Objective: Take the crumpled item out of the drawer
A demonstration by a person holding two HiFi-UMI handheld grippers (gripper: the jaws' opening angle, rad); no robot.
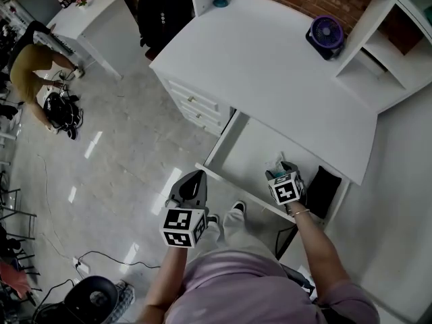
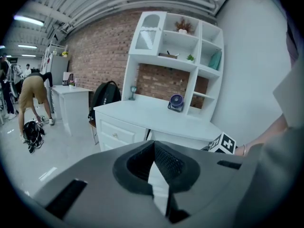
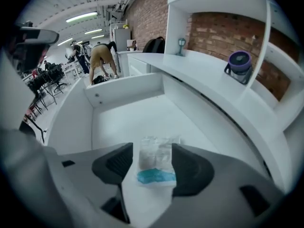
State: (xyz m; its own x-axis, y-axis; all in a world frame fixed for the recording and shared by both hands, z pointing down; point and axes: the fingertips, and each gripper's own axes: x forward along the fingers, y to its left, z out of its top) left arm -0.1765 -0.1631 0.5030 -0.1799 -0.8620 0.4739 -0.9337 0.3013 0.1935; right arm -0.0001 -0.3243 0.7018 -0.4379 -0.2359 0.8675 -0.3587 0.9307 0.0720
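Observation:
The drawer (image 1: 251, 147) of the white desk (image 1: 270, 66) stands pulled out. On its floor (image 3: 137, 118) lies a crumpled clear packet with a blue patch (image 3: 156, 165), also visible as a small crumpled packet (image 1: 275, 163) in the head view. My right gripper (image 1: 285, 170) reaches into the drawer. In the right gripper view its jaws (image 3: 152, 152) stand wide on either side of the packet, with a gap showing on the left side. My left gripper (image 1: 196, 177) hangs over the floor left of the drawer, its jaws (image 2: 154, 148) closed together with nothing in them.
A purple fan (image 1: 326, 32) sits at the back of the desk under white shelves (image 1: 385, 52). A black flat thing (image 1: 322, 191) stands right of the drawer. A black backpack (image 1: 164, 9) leans behind the desk. A person (image 1: 30, 66) bends over far left. Cables (image 1: 101, 258) cross the floor.

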